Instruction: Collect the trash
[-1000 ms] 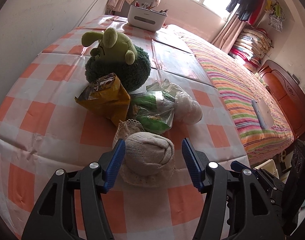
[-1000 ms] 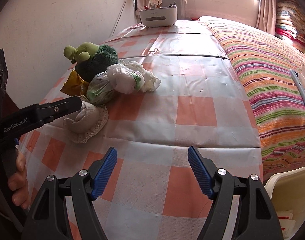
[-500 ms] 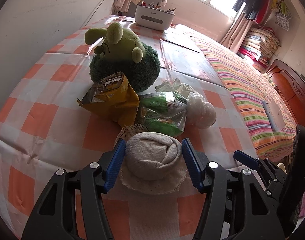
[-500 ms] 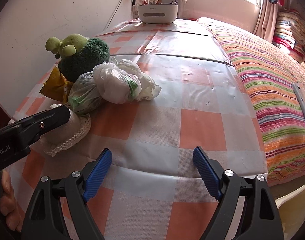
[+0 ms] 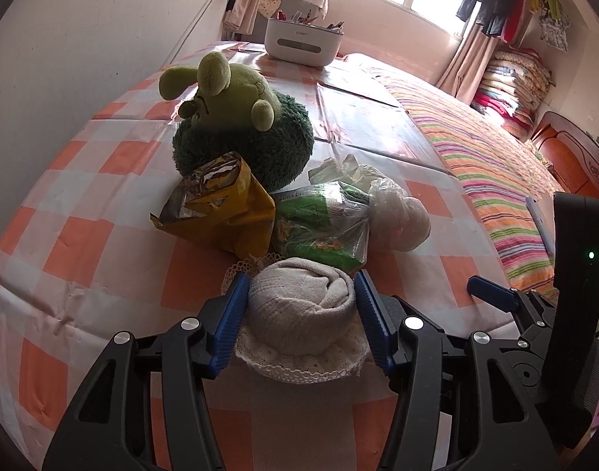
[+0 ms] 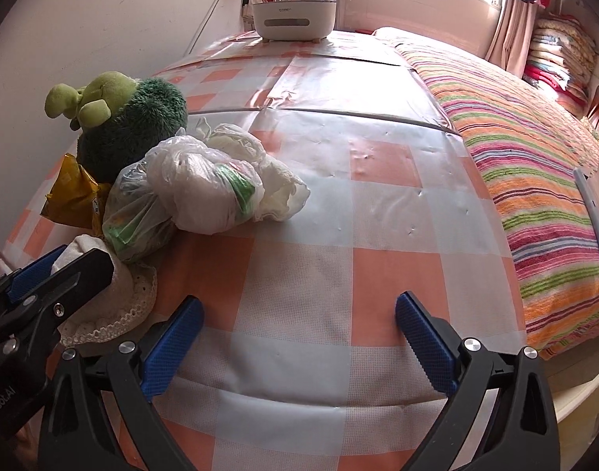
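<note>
Rolled sock bundle [image 5: 301, 306]: cream knit, wound into a ball, sitting on a lace-edged doily [image 5: 303, 365] at the near edge of the checked tablecloth [image 5: 83, 243]; touching or just short of the green snack bag [image 5: 319, 227] behind.
Left gripper [image 5: 299, 310]: blue pads flanking the bundle on both sides, seemingly in contact with the knit; not yet squeezing it flat, so partly closed around it rather than clamped.
Right gripper [image 6: 299, 337]: spread wide, nothing between the pads, hovering over bare cloth to the right of the pile.
Handling: likely light, soft, compressible; no risk of breakage; knit surface probably grippy against ribbed pads; may unroll if pinched near the loose end.
Hold point: across the widest middle of the roll, as now framed.
Axis: roughly round, slightly longer side to side between the pads; swirl of the rolled end facing up and right.
Doily: may lift along with the bundle, cannot tell whether attached.
Other trash: yellow foil bag [image 5: 221, 212], clear plastic bag [image 6: 205, 192], leaning on a green plush toy [image 5: 240, 121].
</note>
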`<state>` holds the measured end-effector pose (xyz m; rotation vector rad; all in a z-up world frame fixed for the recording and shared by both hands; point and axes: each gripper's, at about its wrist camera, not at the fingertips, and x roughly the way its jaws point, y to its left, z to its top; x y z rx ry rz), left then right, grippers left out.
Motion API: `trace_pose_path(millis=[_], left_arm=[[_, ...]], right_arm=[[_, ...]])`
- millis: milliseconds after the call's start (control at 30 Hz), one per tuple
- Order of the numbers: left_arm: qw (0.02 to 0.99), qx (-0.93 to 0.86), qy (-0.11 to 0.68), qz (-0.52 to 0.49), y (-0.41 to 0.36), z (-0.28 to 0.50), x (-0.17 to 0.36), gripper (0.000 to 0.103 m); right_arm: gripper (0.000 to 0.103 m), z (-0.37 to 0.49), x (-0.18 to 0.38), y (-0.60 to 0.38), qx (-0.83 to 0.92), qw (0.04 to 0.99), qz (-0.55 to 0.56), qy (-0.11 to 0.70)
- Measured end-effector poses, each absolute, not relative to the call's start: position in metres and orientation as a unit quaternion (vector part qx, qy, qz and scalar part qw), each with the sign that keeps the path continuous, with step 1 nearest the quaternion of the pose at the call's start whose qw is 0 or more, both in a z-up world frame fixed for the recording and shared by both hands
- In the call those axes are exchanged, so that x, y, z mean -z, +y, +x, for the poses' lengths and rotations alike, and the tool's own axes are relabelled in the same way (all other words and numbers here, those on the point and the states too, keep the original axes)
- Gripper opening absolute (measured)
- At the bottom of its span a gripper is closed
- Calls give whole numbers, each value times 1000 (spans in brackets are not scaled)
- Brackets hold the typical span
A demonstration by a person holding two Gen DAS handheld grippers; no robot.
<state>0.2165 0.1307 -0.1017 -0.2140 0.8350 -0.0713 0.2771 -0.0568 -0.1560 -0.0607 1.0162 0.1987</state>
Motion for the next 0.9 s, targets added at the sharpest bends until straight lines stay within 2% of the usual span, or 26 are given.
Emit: trace_pose_path(millis=[900], left_arm=[[914, 12, 397, -77, 120, 221, 103, 52]], right_arm=[[96, 276, 156, -56, -95, 869, -29, 485]])
